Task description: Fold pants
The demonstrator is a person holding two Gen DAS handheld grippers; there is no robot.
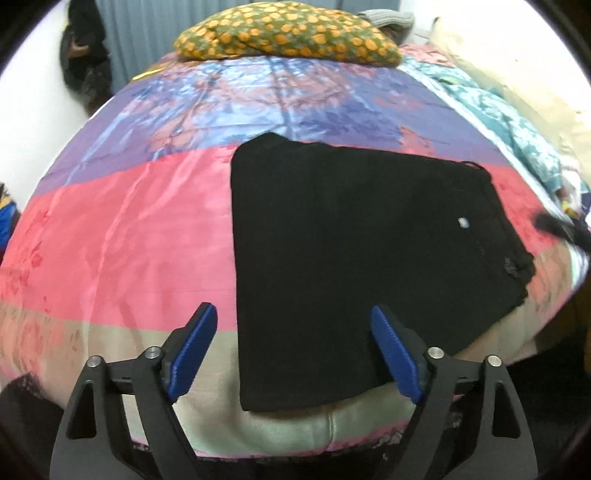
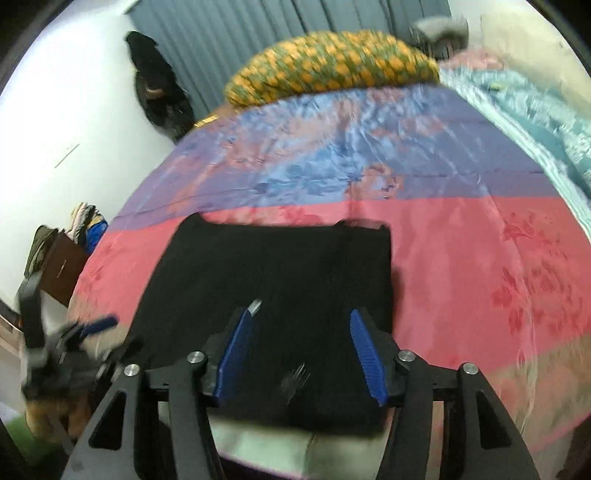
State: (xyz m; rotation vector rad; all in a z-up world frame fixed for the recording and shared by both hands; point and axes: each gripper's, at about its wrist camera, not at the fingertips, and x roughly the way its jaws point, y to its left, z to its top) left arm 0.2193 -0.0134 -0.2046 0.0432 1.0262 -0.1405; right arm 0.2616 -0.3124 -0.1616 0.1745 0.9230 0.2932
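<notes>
Black pants (image 1: 351, 240) lie folded into a flat rectangle on a pink, purple and blue bedspread (image 1: 129, 240). A small white button (image 1: 461, 222) shows near their right side. My left gripper (image 1: 292, 310) hovers over the pants' near left corner, jaws wide open, nothing between the blue pads (image 1: 194, 350). In the right wrist view the pants (image 2: 280, 266) fill the middle. My right gripper (image 2: 301, 314) stands open above their near part, pads (image 2: 369, 354) apart from the cloth. The left gripper (image 2: 85, 332) shows blurred at the left edge of that view.
An orange-dotted green pillow (image 1: 288, 35) lies at the head of the bed. A teal patterned blanket (image 1: 498, 110) is bunched along the right side. Dark clothes (image 1: 85, 55) hang on the white wall at left, beside a grey curtain (image 2: 229, 40). The bed's front edge (image 1: 295, 435) is just below the grippers.
</notes>
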